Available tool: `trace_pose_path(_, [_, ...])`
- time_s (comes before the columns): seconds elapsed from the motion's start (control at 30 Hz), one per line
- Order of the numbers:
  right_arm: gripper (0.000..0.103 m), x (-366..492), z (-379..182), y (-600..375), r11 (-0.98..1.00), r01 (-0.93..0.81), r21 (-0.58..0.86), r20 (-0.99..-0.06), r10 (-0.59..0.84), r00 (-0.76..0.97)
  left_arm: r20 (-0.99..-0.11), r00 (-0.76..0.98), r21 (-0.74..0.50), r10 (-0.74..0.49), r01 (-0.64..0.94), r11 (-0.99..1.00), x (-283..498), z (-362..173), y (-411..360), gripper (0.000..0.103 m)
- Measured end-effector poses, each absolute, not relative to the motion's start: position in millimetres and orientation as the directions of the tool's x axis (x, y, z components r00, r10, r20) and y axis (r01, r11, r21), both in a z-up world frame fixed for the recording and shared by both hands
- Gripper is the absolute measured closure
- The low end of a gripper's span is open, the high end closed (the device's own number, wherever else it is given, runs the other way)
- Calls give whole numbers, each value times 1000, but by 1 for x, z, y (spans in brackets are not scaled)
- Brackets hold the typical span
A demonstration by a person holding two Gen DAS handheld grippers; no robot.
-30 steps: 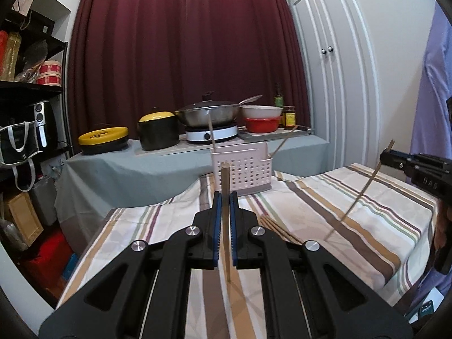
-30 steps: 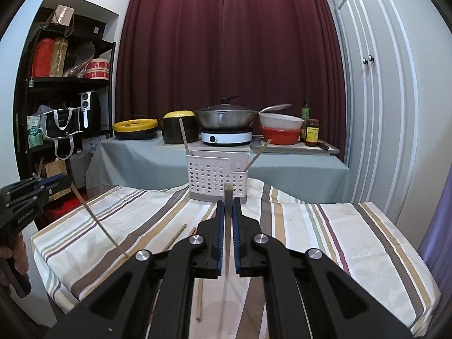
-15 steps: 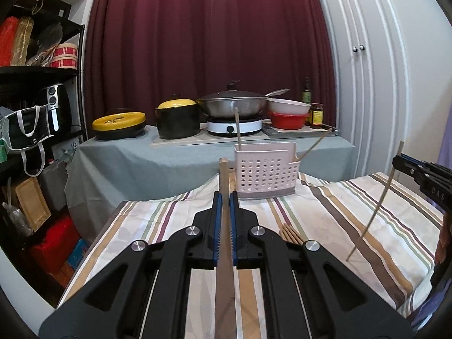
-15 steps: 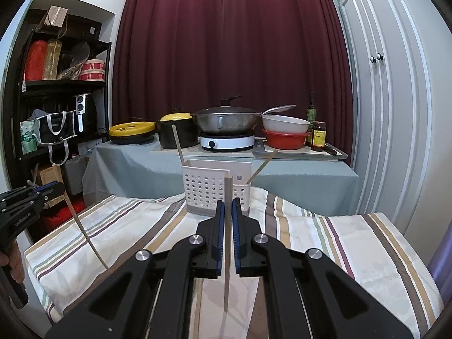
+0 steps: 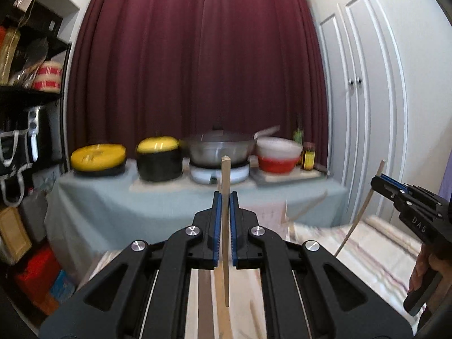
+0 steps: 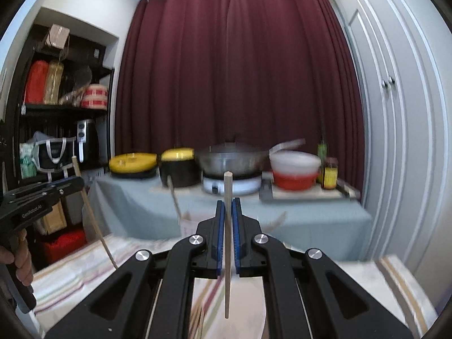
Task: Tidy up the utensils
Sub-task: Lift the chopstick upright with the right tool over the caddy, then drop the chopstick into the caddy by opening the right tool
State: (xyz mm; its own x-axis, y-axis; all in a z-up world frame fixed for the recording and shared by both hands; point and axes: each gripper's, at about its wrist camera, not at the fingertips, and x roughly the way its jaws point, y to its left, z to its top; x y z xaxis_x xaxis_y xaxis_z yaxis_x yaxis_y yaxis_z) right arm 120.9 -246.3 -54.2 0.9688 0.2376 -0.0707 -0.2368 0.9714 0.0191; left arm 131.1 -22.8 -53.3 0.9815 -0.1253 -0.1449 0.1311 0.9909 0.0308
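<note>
**Both grippers carrying a chopstick toward the holder**

The striped tablecloth [image 6: 395,279] fills the foreground, and behind it the grey-draped counter [image 6: 135,206] carries the wok [image 6: 231,158] and the black pots; none of that is your business here. Your target, the white perforated utensil holder [image 5: 271,214], stands on the striped cloth ahead of you, but it is smeared by blur and half hidden behind the jaws in both views, so its compartments cannot be told apart.

Your left gripper [image 5: 225,197] is clamped tight on a wooden chopstick [image 5: 225,226], held near upright, probably so its lower end can drop straight into the holder. Your right gripper [image 6: 228,206] is closed on its own chopstick [image 6: 227,240] the same way.

A chopstick already in the holder [image 6: 173,197] leans left. More sticks on the cloth below the jaws are cut off and too blurred to count.
</note>
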Motion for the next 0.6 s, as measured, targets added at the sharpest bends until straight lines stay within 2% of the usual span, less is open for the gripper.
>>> trace_pose_path(0.3, [97,190,-8,-242,970,-243,3,67,243,968,-1,988,15,-154,154,988,217,12,-50,97])
trace_pose_path(0.47, [97,225,-14,-240,970,-241,6,70,240,968,-1,989,4,-149,149,989,263,14,-57,97])
trace_pose_path(0.6, [97,250,-32,-238,971,-237,10,30,237,971,-46,990,8,-133,134,991,296,-8,-61,97])
